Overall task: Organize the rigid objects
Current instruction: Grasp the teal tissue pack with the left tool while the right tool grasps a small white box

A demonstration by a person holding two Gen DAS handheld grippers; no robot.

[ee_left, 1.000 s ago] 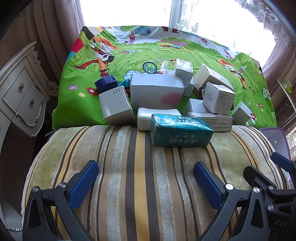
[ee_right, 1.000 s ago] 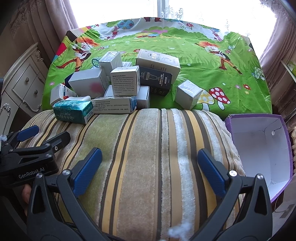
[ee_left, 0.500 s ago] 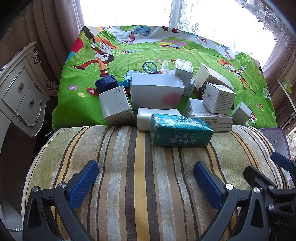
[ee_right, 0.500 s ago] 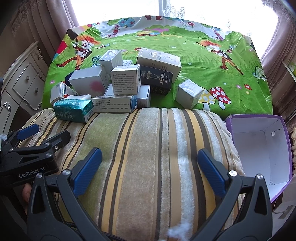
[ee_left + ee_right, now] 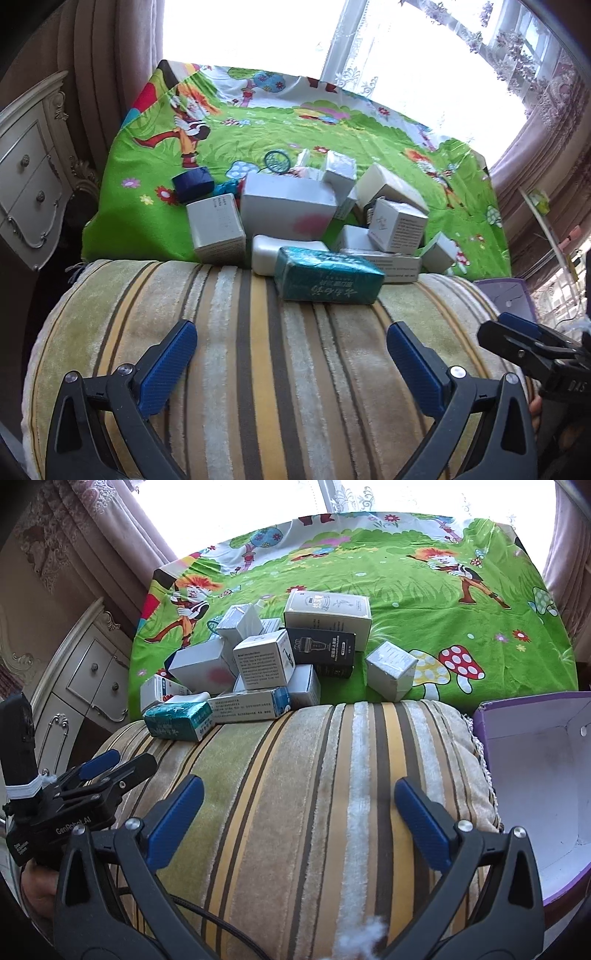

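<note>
Left gripper [image 5: 291,354] at 6 o'clock in its own view, jaws spread wide, nothing between the blue pads [image 5: 168,363]; it hovers over the striped cushion [image 5: 258,332]. Pile of boxes [image 5: 314,218] sits at 12 o'clock from it, on the green cartoon cloth [image 5: 332,125], its near edge spilling onto the cushion. Left to right in the left wrist view: one white text-printed carton [image 5: 216,229] standing tilted, one dark blue lid-like item [image 5: 192,182] behind it at 11 o'clock, one large grey-white box with a pink smudge [image 5: 288,208], one white bottle [image 5: 273,254] lying on its side, one teal wrapped pack [image 5: 328,278] lying flat on the cushion edge and touching the bottle, then several small white cartons leaning on one another; exact count there unclear. Right wrist view: right gripper [image 5: 299,816] at 6 o'clock, jaws likewise wide apart and empty. Same pile at 11 o'clock; one black carton [image 5: 321,650] under one cream carton [image 5: 327,611], one small white cube [image 5: 391,668] standing apart at 12 o'clock. One purple box [image 5: 532,775], open, white inside, at 3 o'clock beside the cushion. One white drawer cabinet [image 5: 74,686] at 9 o'clock.
</note>
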